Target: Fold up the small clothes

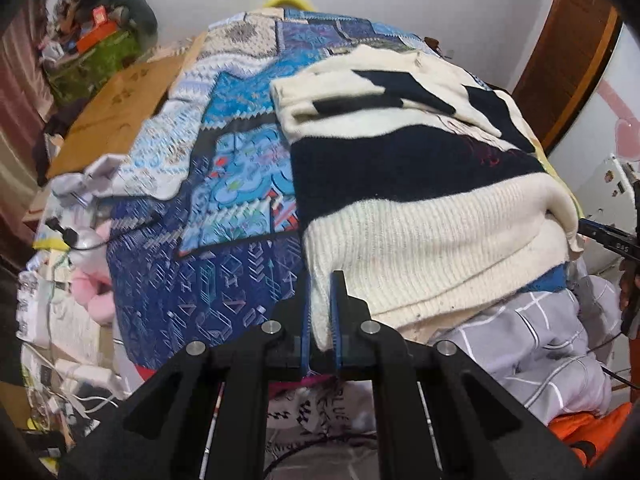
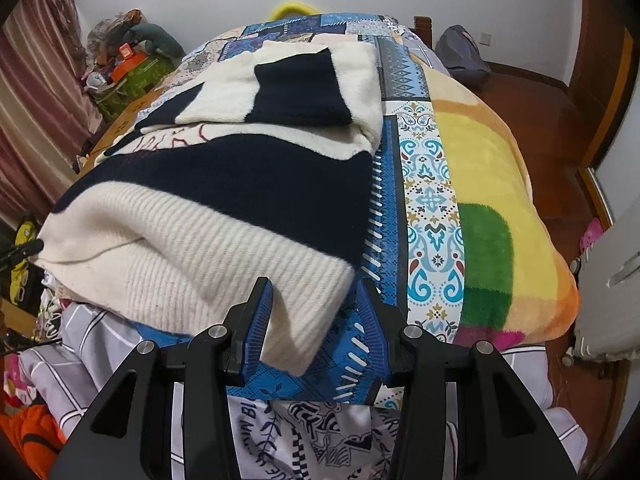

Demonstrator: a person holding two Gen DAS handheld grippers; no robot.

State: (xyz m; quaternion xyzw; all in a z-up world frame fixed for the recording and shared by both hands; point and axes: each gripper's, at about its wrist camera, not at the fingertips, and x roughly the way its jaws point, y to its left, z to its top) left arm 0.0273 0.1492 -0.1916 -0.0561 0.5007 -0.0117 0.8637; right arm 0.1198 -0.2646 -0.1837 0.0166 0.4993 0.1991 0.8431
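Left claw (image 1: 321,312): nearly closed, blue pads pinching the near left corner of the sweater's ribbed cream hem. Right claw (image 2: 316,312): partly open, hem corner of the sweater lying between the blue pads; left pad touching the knit, right pad standing apart from it, over the quilt edge. No firm grip evident on that side.

Sweater (image 1: 420,184): cream and navy knit, lying flat on the quilt, ribbed hem toward the cameras, sleeves folded across the upper body. Red stitched lettering on the navy band, illegible.

Quilt (image 1: 224,184): blue patchwork print, spread over the bed directly beneath the sweater. Right of the sweater, in the right wrist view: fleece blanket (image 2: 492,184) in yellow, green and orange blocks, lying on the quilt's far right side.

Below the sweater's hem, over the bed's near edge: grey checked sheet (image 1: 532,336) and white printed fabric (image 2: 304,428) with dark lettering. Orange cloth (image 1: 580,424) beside the grey sheet, low right in the left wrist view.

Left of the sweater: brown cardboard sheet (image 1: 120,108) beside the quilt; beyond it a green box (image 1: 100,60) heaped with mixed items, not individually identifiable. Pink soft toy (image 1: 94,292) and white cables low at the left of the quilt.
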